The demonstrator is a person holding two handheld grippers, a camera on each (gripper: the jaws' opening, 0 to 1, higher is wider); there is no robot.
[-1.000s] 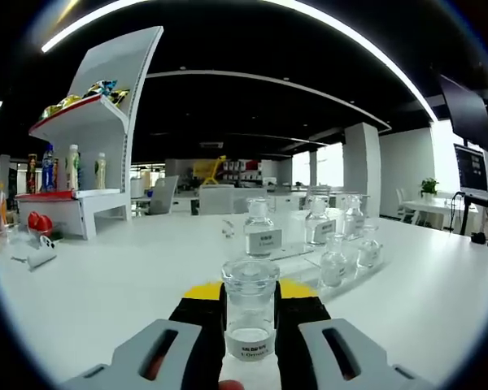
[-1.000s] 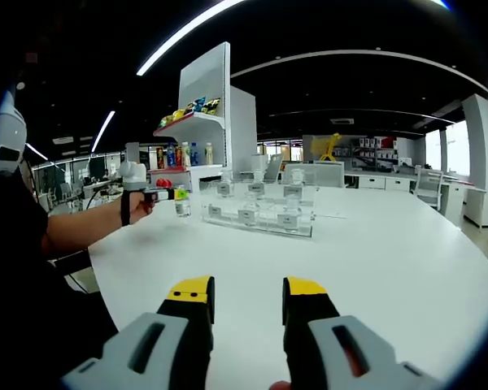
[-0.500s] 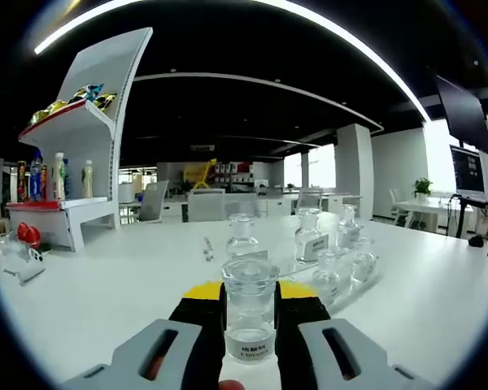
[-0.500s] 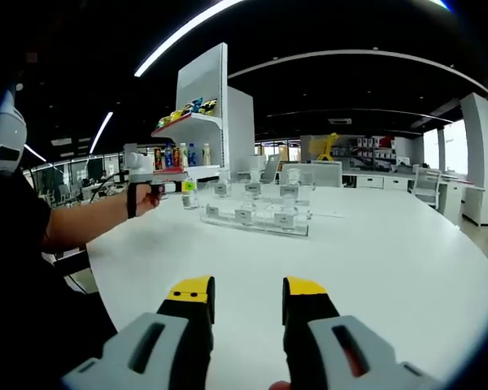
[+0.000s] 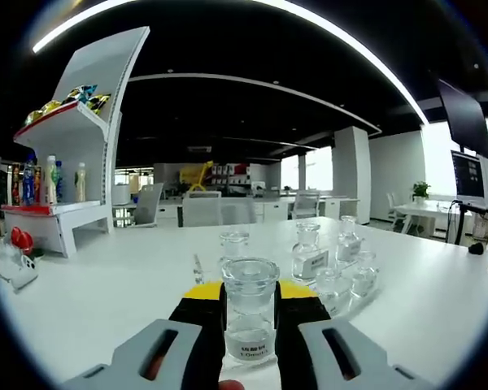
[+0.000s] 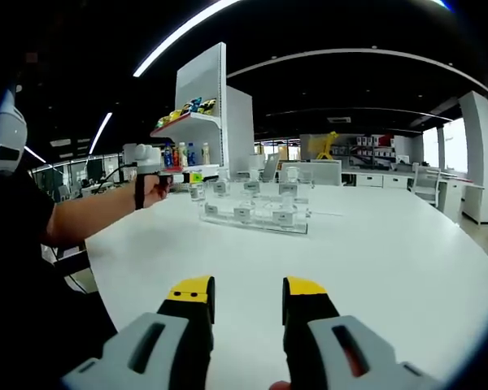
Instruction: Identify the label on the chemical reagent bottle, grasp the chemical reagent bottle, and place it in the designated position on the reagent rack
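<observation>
Clearly, the left gripper (image 5: 250,321) has its yellow-tipped black jaws closed on a small clear glass reagent bottle with a wide glass stopper and a white printed label (image 5: 250,313), which sits upright at the lower centre of the left gripper view; held low on the body like this, the label faces the camera, though its print is too small to read. Just beyond the bottle, right of centre, stands the clear acrylic reagent rack (image 5: 346,294), already carrying several similar stoppered glass bottles with white tags, so the held bottle is probably being lined up with a free place there. In the right gripper view the same rack (image 6: 256,218) sits in the middle of the frame on the broad white round table (image 6: 374,268), and the person's hand (image 6: 153,188) holds the left gripper up at the rack's left end with the bottle in its jaws. The right gripper (image 6: 244,305) rises from the bottom of that view with its jaws parted and nothing between them, well apart from the rack, seemingly parked out of the way. A white display shelf with coloured drink bottles and snack packets (image 5: 69,175) stands at the left of the left gripper view.
</observation>
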